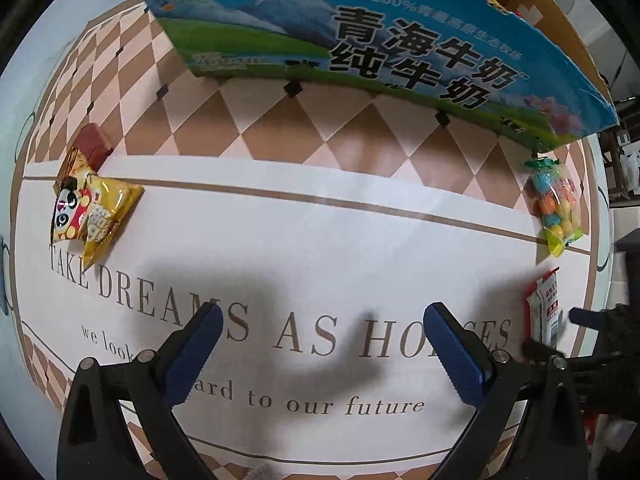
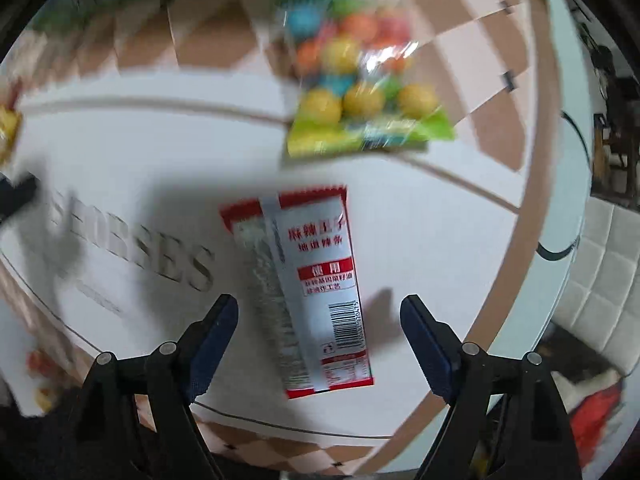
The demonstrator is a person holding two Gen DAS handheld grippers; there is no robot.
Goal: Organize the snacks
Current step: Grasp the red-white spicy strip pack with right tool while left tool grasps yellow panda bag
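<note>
- The left gripper (image 1: 322,322) points straight down at the table mat (image 1: 304,240), its blue-padded jaws spread wide with nothing between them, only the printed lettering and its own shadow below.
- The right gripper (image 2: 319,312) also has its jaws well apart; the red and silver snack packet (image 2: 308,292) lies flat on the mat in the gap, and neither pad touches it.
- In the left view that same packet (image 1: 544,308) shows only as a sliver at the right edge, half hidden by a dark shape that is probably the other gripper.
- Just beyond the packet lies a clear bag of coloured candy balls (image 2: 360,80) with a green end strip; the right view is smeared by motion, so its print cannot be read. The left view shows the bag (image 1: 556,204) sharper, near the mat's right rim.
- Across the mat on the left side sits a yellow panda snack bag (image 1: 90,216), with a dark red wrapped bar (image 1: 92,144) just behind it, partly covered.
- Farthest back stands a blue and green milk carton box (image 1: 360,40), open at the top, its upper part cut off by the frame; a few small things peek over its rim, too small to tell.
</note>
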